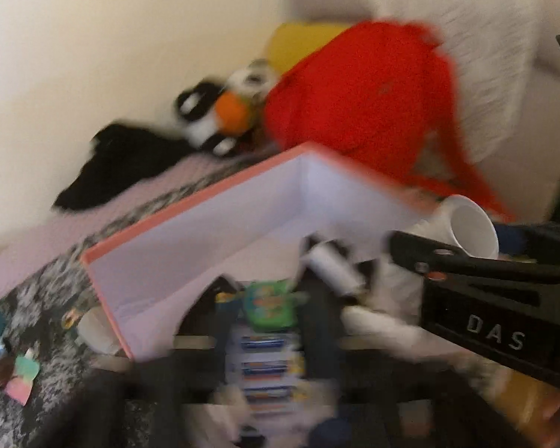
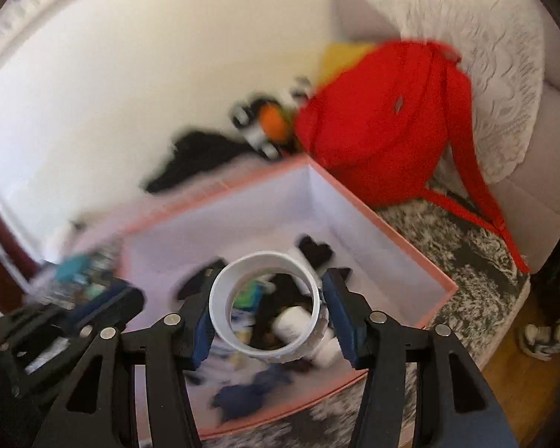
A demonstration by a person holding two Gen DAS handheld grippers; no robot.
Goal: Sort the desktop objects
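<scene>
A pink box [image 2: 403,239] with a white inside stands open on a speckled rug. In the right wrist view my right gripper [image 2: 268,298] hangs over it, its blue pads [image 2: 338,310] shut on a white ring [image 2: 218,310]. The box holds a white bottle [image 2: 295,321], dark blue cloth [image 2: 254,392] and black bits. My left gripper [image 2: 108,298] is at the box's left side. The left wrist view is blurred: the left gripper [image 1: 265,336] has a green-topped battery pack [image 1: 268,354] showing between its dark fingers. I cannot tell whether the pack is held or lying in the box [image 1: 190,201].
A red backpack [image 2: 377,127] leans behind the box, with a black, white and orange plush toy [image 2: 261,127] and black cloth [image 2: 198,156] by the wall. A white lace-covered sofa [image 2: 504,74] stands on the right. Small items [image 1: 22,380] lie on the rug left of the box.
</scene>
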